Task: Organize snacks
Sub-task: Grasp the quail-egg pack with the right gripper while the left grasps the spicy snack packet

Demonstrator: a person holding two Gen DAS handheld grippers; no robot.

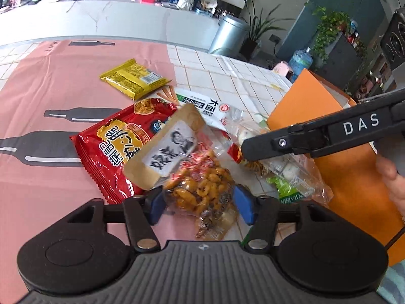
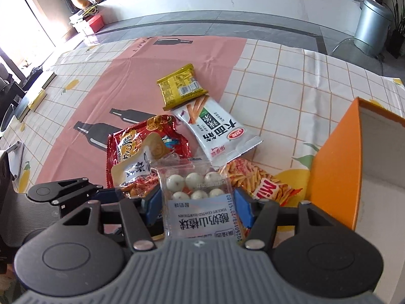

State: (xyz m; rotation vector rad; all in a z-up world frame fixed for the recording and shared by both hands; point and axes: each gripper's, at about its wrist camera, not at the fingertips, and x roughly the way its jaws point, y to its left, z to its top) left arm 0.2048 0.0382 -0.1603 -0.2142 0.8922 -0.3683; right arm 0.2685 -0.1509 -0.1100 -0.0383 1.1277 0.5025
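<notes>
My left gripper (image 1: 198, 204) is shut on a clear bag of fried orange snacks (image 1: 200, 179) with a kraft-paper label, held just above the table. My right gripper (image 2: 197, 206) is shut on a clear bag of white yogurt-coated balls (image 2: 196, 197); its arm shows in the left wrist view (image 1: 316, 134). A red packet (image 1: 114, 147), a yellow packet (image 1: 134, 77) and a white stick-snack packet (image 2: 215, 131) lie on the table. An orange-red chip bag (image 2: 255, 179) lies beside the orange box (image 2: 336, 162).
The open orange box (image 1: 298, 103) stands at the right on the tiled tablecloth (image 2: 291, 81) with its pink bottle-print panel (image 1: 50, 88). A green packet (image 1: 288, 190) lies near the box. A grey bin (image 1: 227, 35), plants and a counter are beyond the table.
</notes>
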